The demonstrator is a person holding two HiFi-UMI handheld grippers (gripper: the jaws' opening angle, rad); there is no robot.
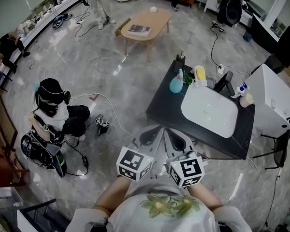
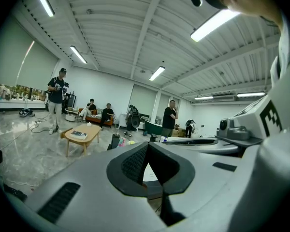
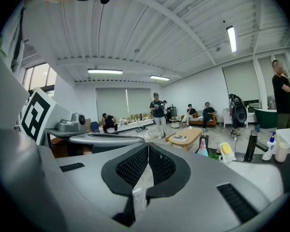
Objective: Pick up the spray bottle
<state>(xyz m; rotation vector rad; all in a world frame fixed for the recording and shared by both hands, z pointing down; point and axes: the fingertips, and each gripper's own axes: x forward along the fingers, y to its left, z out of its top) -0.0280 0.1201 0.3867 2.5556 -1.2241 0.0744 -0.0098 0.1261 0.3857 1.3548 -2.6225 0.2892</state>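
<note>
closed left gripper (image 1: 152,135) and right gripper (image 1: 178,140) face spray bottle (image 1: 176,83).

A black rectangular table (image 1: 165,109) carries a white rounded basin (image 1: 210,111) set into its top. A black faucet (image 1: 225,84) stands at the table's far edge. A yellow-and-white rounded object (image 1: 200,74) and a small green plant (image 1: 188,80) sit near the far left corner. Well apart, on the grey marbled floor (image 1: 111,76), stands an oval light-wood coffee table (image 1: 152,18) bearing a book (image 1: 139,30). A person (image 1: 53,111) sits on the floor.
</note>
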